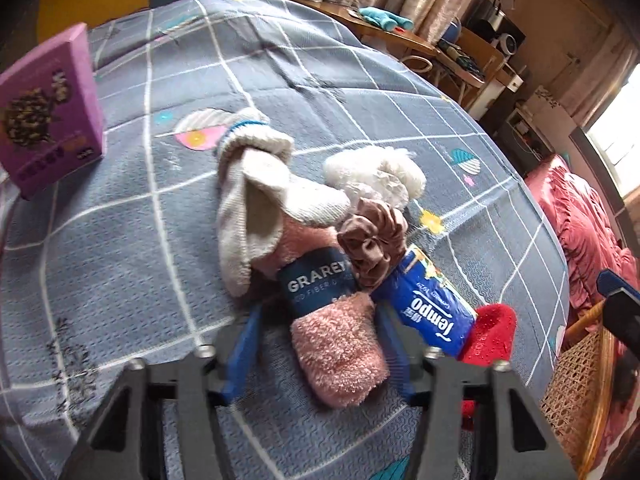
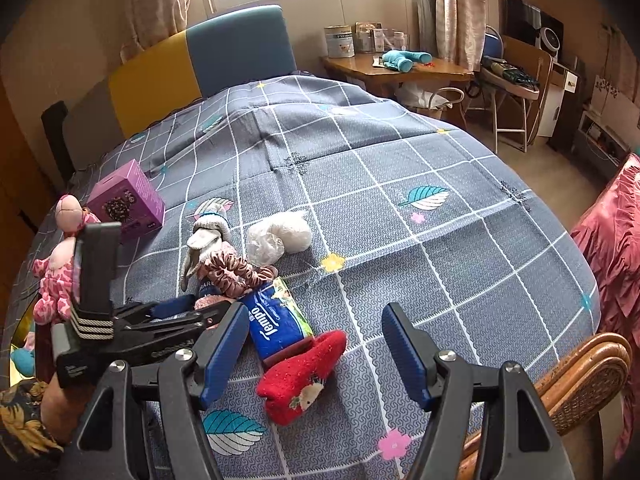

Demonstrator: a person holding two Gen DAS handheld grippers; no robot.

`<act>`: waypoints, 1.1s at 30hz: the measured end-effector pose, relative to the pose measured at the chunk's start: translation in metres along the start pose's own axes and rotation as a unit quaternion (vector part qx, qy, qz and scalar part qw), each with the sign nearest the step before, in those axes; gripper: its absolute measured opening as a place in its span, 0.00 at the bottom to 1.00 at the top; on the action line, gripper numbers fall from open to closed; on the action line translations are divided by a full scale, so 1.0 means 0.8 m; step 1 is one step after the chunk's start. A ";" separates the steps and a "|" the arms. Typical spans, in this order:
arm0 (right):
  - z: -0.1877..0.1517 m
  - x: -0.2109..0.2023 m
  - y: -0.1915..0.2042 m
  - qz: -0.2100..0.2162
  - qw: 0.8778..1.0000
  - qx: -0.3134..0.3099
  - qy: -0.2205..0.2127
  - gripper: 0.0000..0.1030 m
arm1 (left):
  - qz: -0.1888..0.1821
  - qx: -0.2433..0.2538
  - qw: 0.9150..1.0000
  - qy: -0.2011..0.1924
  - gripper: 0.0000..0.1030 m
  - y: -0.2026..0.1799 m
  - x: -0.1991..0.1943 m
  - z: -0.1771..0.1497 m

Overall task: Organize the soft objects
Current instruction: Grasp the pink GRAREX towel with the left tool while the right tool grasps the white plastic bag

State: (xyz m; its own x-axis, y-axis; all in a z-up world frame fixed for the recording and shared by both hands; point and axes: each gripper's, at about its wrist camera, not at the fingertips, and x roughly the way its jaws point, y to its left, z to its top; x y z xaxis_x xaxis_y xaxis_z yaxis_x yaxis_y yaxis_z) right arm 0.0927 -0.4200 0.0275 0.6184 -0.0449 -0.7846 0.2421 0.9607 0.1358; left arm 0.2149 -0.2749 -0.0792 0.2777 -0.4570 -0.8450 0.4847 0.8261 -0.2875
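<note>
A pile of soft things lies on the grey checked bedspread (image 1: 120,240). A pink fluffy sock (image 1: 340,352) with a dark label band lies between the fingers of my left gripper (image 1: 316,332), which is open around it. Beside it are a cream sock (image 1: 256,196), a brown scrunchie (image 1: 372,244), a white fluffy ball (image 1: 376,174), a blue Tempo tissue pack (image 1: 432,304) and a red sock (image 1: 494,332). My right gripper (image 2: 316,344) is open and empty, hovering above the red sock (image 2: 300,376) and the tissue pack (image 2: 276,320).
A purple box (image 1: 48,112) stands on the bed at the left. A pink plush toy (image 2: 56,264) lies at the bed's left edge. A wicker chair (image 2: 580,384) is at the right. A wooden desk (image 2: 400,70) stands behind the bed.
</note>
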 end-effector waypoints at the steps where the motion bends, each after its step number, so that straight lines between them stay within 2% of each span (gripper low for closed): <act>1: 0.002 0.001 0.001 0.001 1.000 -0.001 0.000 0.68 | -0.003 0.003 1.000 -0.005 0.34 -0.002 -0.001 -0.002; 5: 0.009 0.005 0.007 0.016 1.000 -0.010 0.003 0.68 | -0.013 0.015 1.000 -0.023 0.30 0.001 -0.020 -0.012; 11: 0.027 0.026 0.025 0.039 0.999 -0.028 0.021 0.68 | -0.026 0.013 0.999 -0.020 0.29 0.031 -0.054 -0.040; 15: 0.048 0.056 0.032 0.059 0.997 -0.008 0.045 0.68 | -0.017 0.008 1.000 -0.018 0.29 0.052 -0.077 -0.064; 20: 0.074 0.102 0.036 0.046 0.997 0.033 0.057 0.68 | 0.000 0.014 1.000 -0.014 0.29 0.077 -0.101 -0.100; 23: 0.090 0.141 0.040 0.013 0.997 0.029 0.071 0.68 | -0.005 -0.002 1.000 -0.019 0.30 0.097 -0.105 -0.114; 26: 0.093 0.181 0.038 -0.008 0.994 0.057 0.098 0.68 | -0.010 -0.025 0.999 -0.022 0.34 0.107 -0.105 -0.113; 30: 0.089 0.207 0.037 -0.008 0.992 0.086 0.094 0.68 | -0.013 -0.046 0.999 -0.021 0.46 0.112 -0.101 -0.109; 31: 0.087 0.213 0.037 -0.002 0.992 0.088 0.095 0.67 | -0.013 -0.050 0.998 -0.022 0.46 0.113 -0.101 -0.108; 32: 0.083 0.218 0.037 0.001 0.991 0.086 0.098 0.65 | -0.013 -0.052 0.998 -0.022 0.46 0.113 -0.100 -0.106; 33: 0.082 0.221 0.038 -0.003 0.992 0.081 0.101 0.55 | -0.014 -0.054 0.998 -0.022 0.46 0.114 -0.100 -0.105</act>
State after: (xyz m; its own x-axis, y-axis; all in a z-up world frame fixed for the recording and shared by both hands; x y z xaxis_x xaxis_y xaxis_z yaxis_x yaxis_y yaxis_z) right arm 0.2581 -0.4170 -0.0675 0.4584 0.0208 -0.8885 0.3728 0.9030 0.2135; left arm 0.1670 -0.1352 -0.0762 0.3023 -0.4929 -0.8159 0.4007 0.8423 -0.3605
